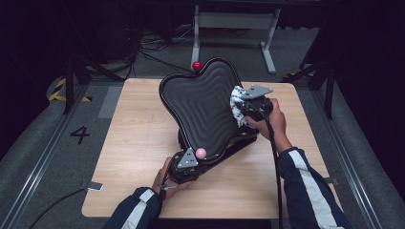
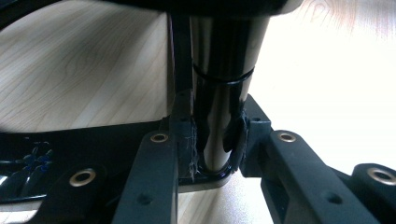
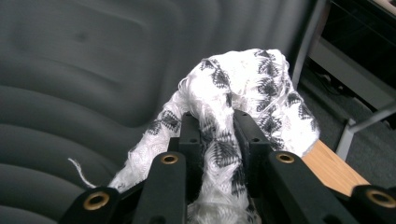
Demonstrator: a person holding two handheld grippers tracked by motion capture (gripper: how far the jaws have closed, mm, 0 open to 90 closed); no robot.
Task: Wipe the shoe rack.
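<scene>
Glossy black post (image 2: pixel 219 93) cut off by top edge; cloth (image 3: pixel 233 107) lower end hidden behind fingers (image 3: pixel 191 140).

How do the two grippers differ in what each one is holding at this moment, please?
The left gripper clamps a glossy black post under the seat; the right gripper pinches a white patterned cloth. The left gripper sits at the seat's near, low end, the right gripper at its far, raised edge. Both are shut.

Dim room, grey carpet floor (image 1: pixel 38 143), cables (image 1: pixel 143 47), white metal stand (image 1: pixel 234 21).
</scene>
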